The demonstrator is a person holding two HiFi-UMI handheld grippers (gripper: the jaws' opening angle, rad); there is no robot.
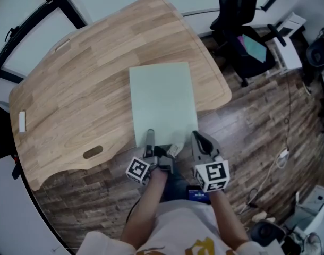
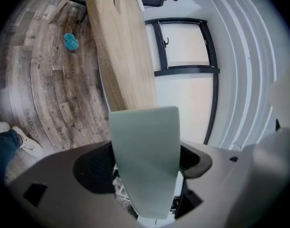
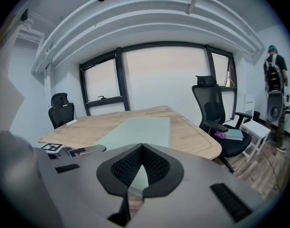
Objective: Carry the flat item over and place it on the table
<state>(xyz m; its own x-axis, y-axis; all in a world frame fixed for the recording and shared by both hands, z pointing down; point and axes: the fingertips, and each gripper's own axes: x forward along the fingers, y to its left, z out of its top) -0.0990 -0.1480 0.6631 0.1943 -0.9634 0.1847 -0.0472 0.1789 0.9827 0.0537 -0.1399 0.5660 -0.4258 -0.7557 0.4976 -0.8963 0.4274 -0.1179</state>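
**Head view.** A pale green flat sheet (image 1: 163, 102) lies on the wooden desk (image 1: 71, 89), its near edge overhanging the desk's front rim above the plank floor (image 1: 257, 121). The left tongs (image 1: 151, 140) sit at the sheet's near left corner and the right tongs (image 1: 199, 139) at its near right corner. A black office chair (image 1: 241, 31) stands beyond the desk.

**Left gripper view.** The left tongs (image 2: 146, 167) are turned on their side, so the desk (image 2: 121, 56) runs upright through the frame. The flat sheet (image 2: 145, 141) passes between the jaws, which stand wide apart, with dark space showing on either side of it and neither pad pressing. A small blue object (image 2: 70, 42) lies on the floor.

**Right gripper view.** The right tongs (image 3: 141, 148) have their jaw tips together. The flat sheet (image 3: 140, 127) shows beyond the tips and through the gap beneath them. Whether its edge is pinched is not clear from this angle.
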